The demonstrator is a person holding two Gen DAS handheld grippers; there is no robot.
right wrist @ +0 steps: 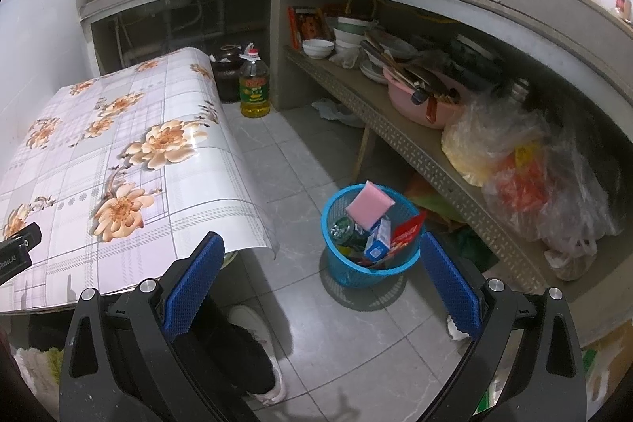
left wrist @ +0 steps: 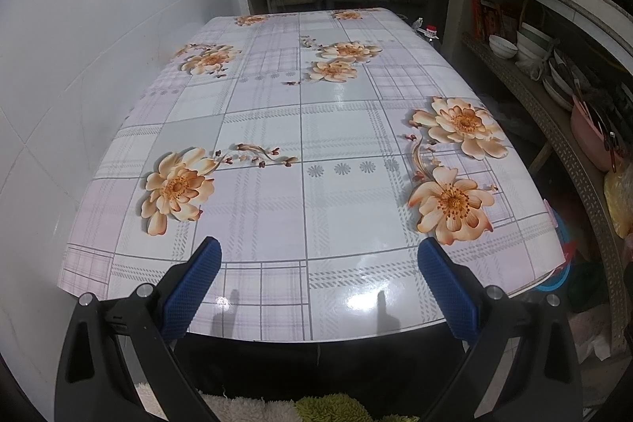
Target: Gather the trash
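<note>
Your right gripper (right wrist: pixel 320 277) hangs wide open and empty above the grey tiled floor (right wrist: pixel 395 339), just before the round blue plastic mesh basket (right wrist: pixel 340 263) holding a pink sponge (right wrist: pixel 370 204), cartons and wrappers. Your left gripper (left wrist: pixel 318 279), equally spread and empty, hovers over the flower-printed glossy tablecloth (left wrist: pixel 316 129).

Left wrist view faces across the table (left wrist: pixel 300 129); right looks floorward beside it, sharing its edge.
</note>
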